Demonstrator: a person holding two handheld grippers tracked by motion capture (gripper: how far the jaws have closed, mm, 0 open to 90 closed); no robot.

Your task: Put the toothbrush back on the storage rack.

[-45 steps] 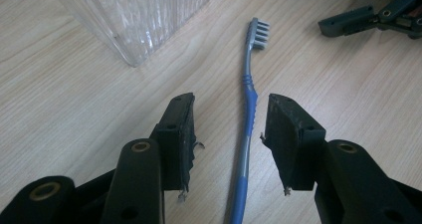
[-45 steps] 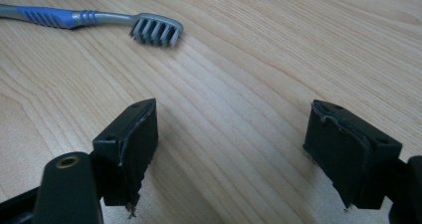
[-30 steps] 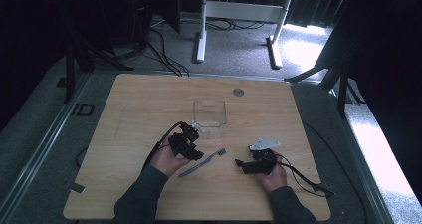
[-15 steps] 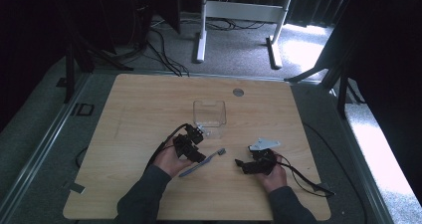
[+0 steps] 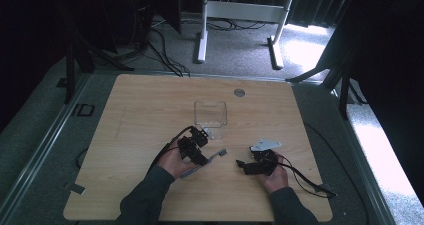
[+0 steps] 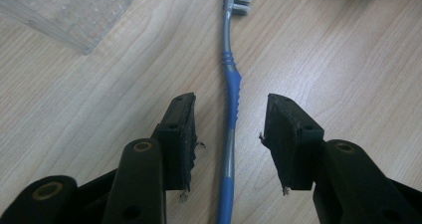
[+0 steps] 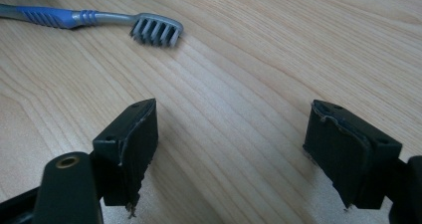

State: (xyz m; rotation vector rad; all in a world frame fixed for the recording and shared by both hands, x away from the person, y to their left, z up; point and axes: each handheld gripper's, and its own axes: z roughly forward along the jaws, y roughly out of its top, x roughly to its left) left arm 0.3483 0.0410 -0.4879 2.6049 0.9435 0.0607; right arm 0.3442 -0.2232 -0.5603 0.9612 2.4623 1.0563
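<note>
Underfoot, grey carpet [image 5: 35, 120] surrounds wooden table [image 5: 150, 100].

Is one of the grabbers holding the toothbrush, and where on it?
Not yet. The left hand-held gripper, its jaws just closing, straddles the toothbrush at its blue handle without touching. The right hand-held gripper is open over bare table.

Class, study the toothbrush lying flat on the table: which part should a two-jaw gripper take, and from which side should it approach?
Grip the toothbrush at its ribbed blue handle section, coming from above with one jaw on either side. It lies flat, and the handle is narrow there; the left gripper already straddles it, jaws closing but not touching.
</note>
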